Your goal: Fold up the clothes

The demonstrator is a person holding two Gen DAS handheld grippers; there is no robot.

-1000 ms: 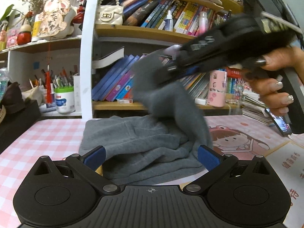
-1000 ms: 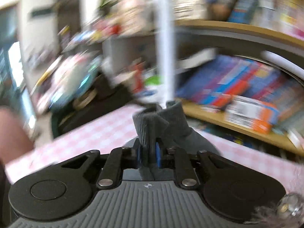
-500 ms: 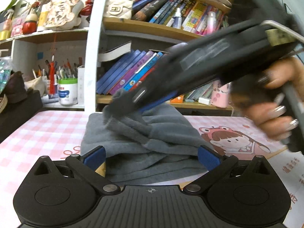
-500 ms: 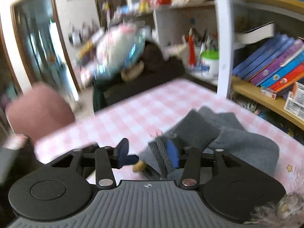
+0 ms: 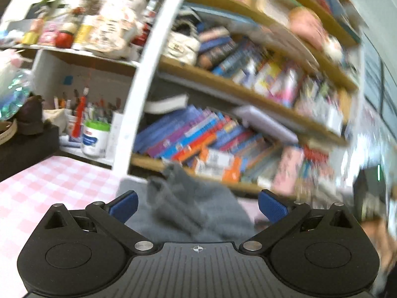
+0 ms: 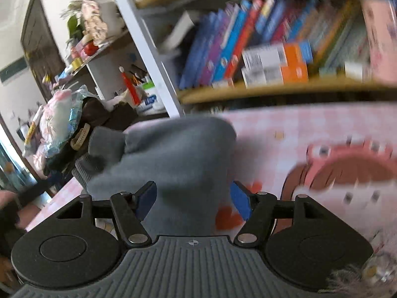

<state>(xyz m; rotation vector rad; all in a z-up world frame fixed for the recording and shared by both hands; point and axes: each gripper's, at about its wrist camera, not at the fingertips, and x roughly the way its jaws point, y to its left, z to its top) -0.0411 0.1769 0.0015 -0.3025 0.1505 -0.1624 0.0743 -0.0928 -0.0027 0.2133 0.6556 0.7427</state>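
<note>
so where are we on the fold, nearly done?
Looks close, hedged for motion blur. Done: the grey garment sits bunched in a compact, layered heap on the pink checked tablecloth. In hand: nothing; the right gripper and left gripper are both open around the cloth without pinching it. Left: a ribbed cuff sticks out and the top looks lumpy, so probably tucking and flattening.

Garment (image 5: 188, 213) on table (image 5: 49, 181), bookshelf (image 5: 223, 134) behind.
</note>
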